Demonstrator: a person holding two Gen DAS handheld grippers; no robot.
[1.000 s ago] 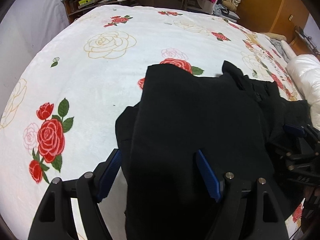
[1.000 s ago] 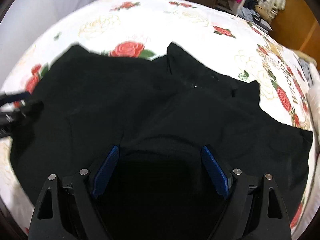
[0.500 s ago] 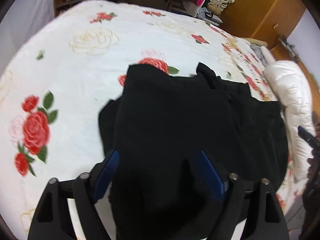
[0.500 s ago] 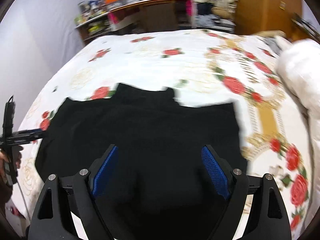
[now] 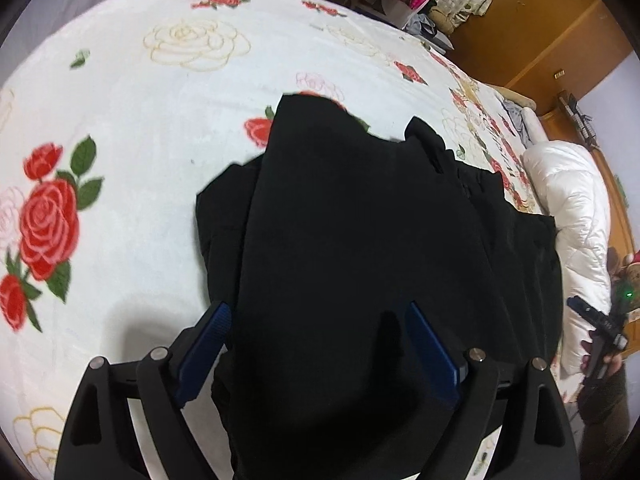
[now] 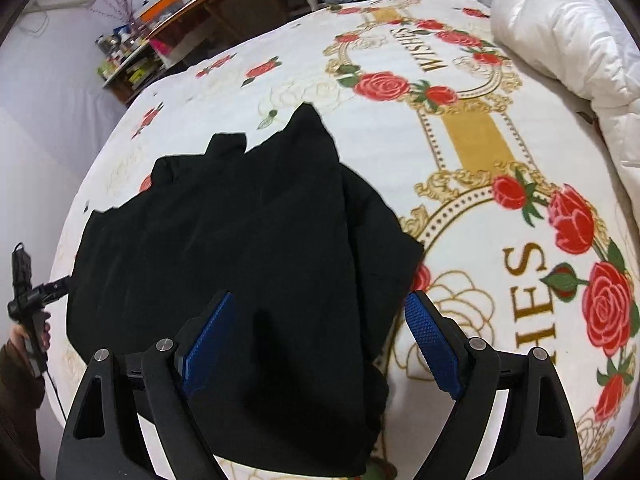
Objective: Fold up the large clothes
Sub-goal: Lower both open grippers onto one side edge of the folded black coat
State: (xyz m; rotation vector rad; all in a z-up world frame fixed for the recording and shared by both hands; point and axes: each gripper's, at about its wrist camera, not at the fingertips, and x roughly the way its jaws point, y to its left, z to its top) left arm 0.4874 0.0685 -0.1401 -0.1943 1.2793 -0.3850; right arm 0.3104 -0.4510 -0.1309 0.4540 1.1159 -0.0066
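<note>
A large black garment [image 5: 360,248] lies folded on a white bed cover with red roses [image 5: 132,184]. It also shows in the right wrist view [image 6: 248,248]. My left gripper [image 5: 316,344] is open, its blue pads wide apart above the garment's near part. My right gripper [image 6: 320,340] is open too, above the garment's near right part. Neither holds cloth. The right gripper shows at the right edge of the left wrist view [image 5: 596,320]. The left gripper shows at the left edge of the right wrist view [image 6: 36,296].
A white quilt [image 6: 568,36] is bunched at the bed's far right; it also shows in the left wrist view [image 5: 576,216]. A wooden desk and shelves with clutter [image 6: 168,28] stand beyond the bed. A wooden wardrobe [image 5: 540,28] stands at the back right.
Both grippers have pulled back and apart from the garment, the right one swinging right so more of the bed and quilt shows. The garment lies flatter on the bed.
</note>
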